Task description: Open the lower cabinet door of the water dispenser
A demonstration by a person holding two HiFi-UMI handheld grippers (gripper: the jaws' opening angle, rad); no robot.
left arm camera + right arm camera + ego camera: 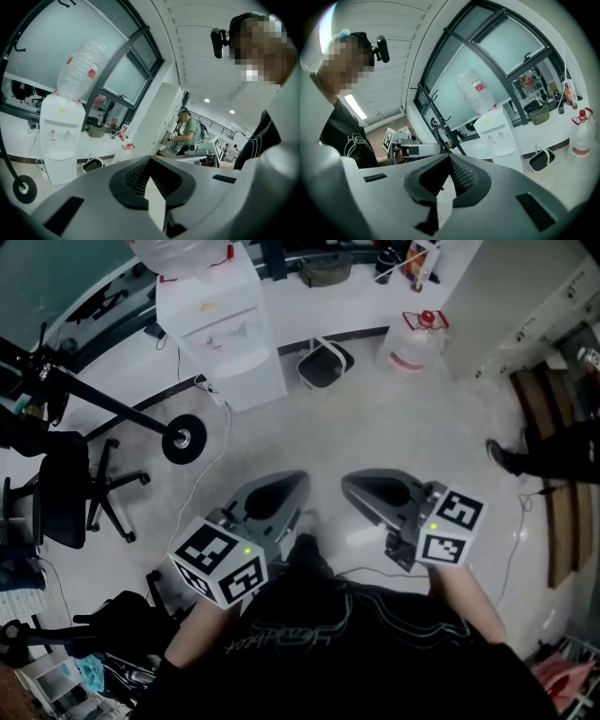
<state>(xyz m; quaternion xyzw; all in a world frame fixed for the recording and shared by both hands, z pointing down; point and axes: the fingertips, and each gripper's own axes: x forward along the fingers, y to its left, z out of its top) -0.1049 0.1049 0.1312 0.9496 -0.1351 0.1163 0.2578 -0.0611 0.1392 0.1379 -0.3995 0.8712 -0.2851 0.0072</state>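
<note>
Water dispenser (223, 329) upper left, well apart from left gripper (274, 495) and right gripper (377, 489) mid-frame, both closed, empty

White water dispenser (225, 334); grey left hand-held gripper (298, 484), right hand-held gripper (349, 484); black-and-white marker cubes (220, 563); black chair (64, 488).

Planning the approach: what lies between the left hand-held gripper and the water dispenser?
Bare floor, crossed by a thin white cable near the water dispenser, in the head view.
</note>
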